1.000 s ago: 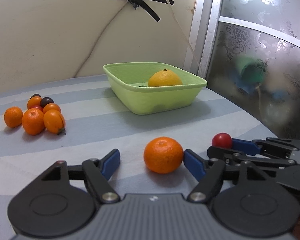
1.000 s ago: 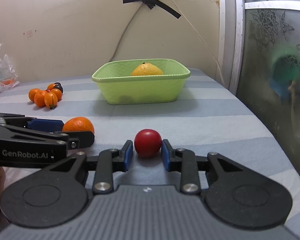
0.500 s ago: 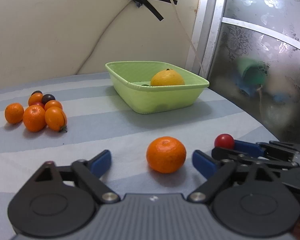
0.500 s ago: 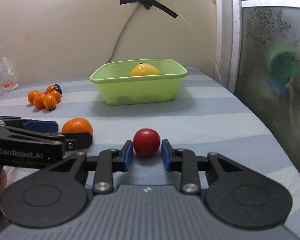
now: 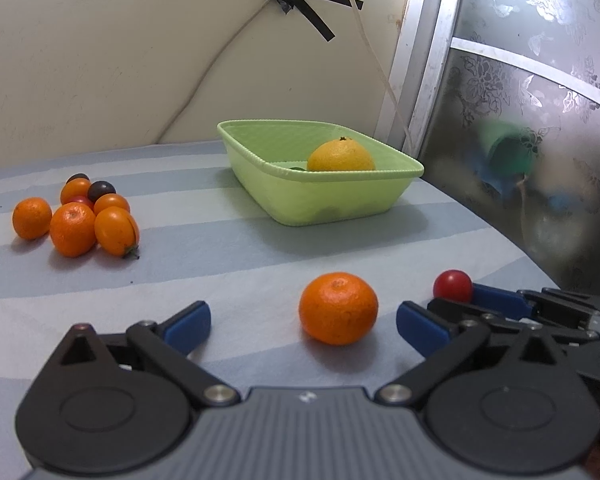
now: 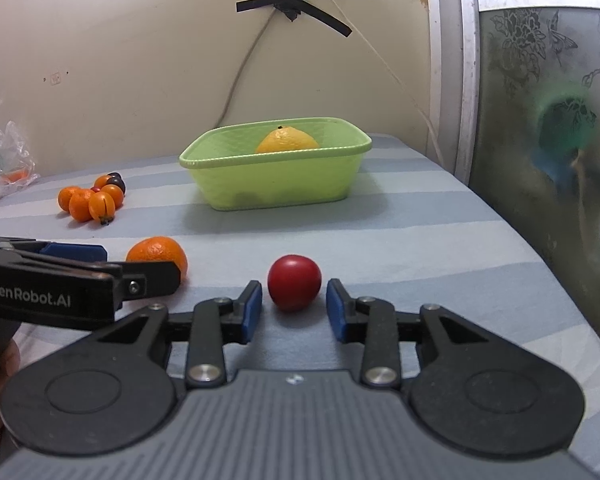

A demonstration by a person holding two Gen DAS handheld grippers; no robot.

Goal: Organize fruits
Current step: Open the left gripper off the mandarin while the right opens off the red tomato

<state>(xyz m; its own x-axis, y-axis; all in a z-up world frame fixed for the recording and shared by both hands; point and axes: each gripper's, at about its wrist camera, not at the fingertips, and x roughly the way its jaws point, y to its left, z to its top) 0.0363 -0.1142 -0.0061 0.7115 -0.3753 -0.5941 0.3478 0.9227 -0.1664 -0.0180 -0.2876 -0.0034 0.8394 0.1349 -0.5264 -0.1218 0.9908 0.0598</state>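
An orange mandarin [image 5: 338, 308] lies on the striped cloth between the wide-open fingers of my left gripper [image 5: 302, 326], untouched; it also shows in the right wrist view [image 6: 158, 254]. A red cherry tomato [image 6: 295, 282] lies on the cloth between the fingers of my right gripper [image 6: 294, 312], which stand slightly apart from it; it also shows in the left wrist view [image 5: 453, 285]. A light green basket [image 6: 276, 184] at the back holds a yellow-orange citrus fruit [image 6: 287, 141]; the basket also shows in the left wrist view [image 5: 332, 196].
A pile of small oranges, tomatoes and dark fruits [image 5: 84, 216] lies at the left. A clear plastic bag [image 6: 0, 160] lies at the far left. A frosted glass panel [image 6: 548, 120] bounds the right side. A cable hangs down the wall.
My left gripper has opened wide and let go of the mandarin. My right gripper has opened slightly, releasing the cherry tomato. Both fruits rest on the cloth.
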